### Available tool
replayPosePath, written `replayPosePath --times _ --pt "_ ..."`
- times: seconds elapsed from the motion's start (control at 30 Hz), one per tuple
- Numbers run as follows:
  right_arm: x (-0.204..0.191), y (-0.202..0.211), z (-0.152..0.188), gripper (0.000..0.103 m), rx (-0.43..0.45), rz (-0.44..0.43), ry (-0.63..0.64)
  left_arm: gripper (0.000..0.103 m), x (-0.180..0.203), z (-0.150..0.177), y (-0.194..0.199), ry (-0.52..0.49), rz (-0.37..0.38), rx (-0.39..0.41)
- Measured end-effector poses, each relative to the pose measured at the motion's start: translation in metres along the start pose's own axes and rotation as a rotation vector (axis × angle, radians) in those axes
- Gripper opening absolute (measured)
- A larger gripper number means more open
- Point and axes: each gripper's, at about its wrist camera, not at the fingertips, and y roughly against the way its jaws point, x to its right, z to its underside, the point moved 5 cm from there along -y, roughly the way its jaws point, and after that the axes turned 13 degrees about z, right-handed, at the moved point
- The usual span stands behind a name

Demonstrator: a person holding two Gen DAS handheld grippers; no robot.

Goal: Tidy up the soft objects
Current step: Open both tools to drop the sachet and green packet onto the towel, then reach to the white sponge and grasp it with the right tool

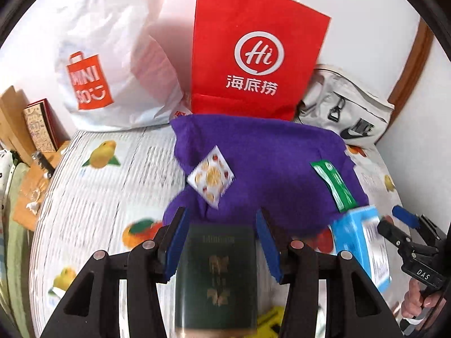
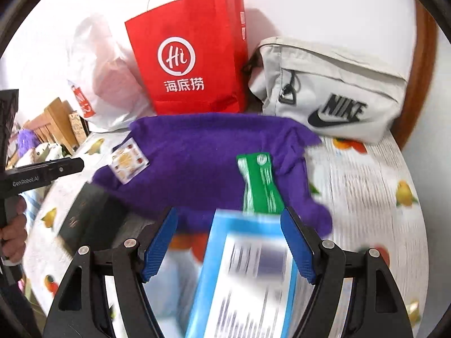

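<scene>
Behind, red "Hi" bag [image 1: 259, 53], Nike pouch [image 2: 332, 90] (grey) — left tool [image 1: 222, 242] spread around green booklet [image 1: 217, 276], right tool [image 2: 229, 242] around blue box [image 2: 248, 276].

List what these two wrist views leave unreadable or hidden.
- Blue box, right wrist view: label text lost to motion blur; bottom edge cuts it off.
- Dark green booklet, left wrist view: gold cover lettering blurred.
- Red paper bag, both views: contents hidden by its front.
- Purple cloth: near edge hidden behind the box.
</scene>
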Motion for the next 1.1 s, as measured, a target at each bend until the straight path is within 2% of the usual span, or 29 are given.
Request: replayPosePath --times 0.07,0.23,0.33,0.5,0.67,0.77,0.93,1.1 --pt "0.000 0.010 0.017 0.074 -0.037 0.016 -0.006 0.047 0.005 0.012 0.011 0.001 0.015 0.005" --pt "0.000 0.039 0.058 0.072 -0.062 0.009 -0.026 0.047 0.016 0.046 0.035 -0.011 0.035 0.009" --pt "-0.002 0.056 0.076 0.072 -0.048 -0.032 -0.055 0.047 0.019 0.066 0.044 -0.005 0.049 0.009" --pt "-0.016 0.080 0.103 0.072 -0.009 -0.050 -0.019 0.049 0.021 0.097 0.051 -0.011 0.058 -0.009" --pt "-0.026 0.077 0.129 0.072 -0.029 -0.077 -0.005 0.050 0.015 0.122 0.053 0.005 0.077 -0.023" --pt "-0.030 0.075 0.138 0.072 -0.021 -0.094 0.001 0.051 0.013 0.133 0.053 0.000 0.065 -0.035" --pt "-0.034 0.059 0.144 0.073 -0.047 -0.106 -0.012 0.056 0.007 0.150 0.051 0.011 0.082 -0.040" --pt "-0.035 0.042 0.150 0.070 -0.073 -0.124 -0.041 0.056 0.001 0.166 0.044 0.025 0.078 -0.066"
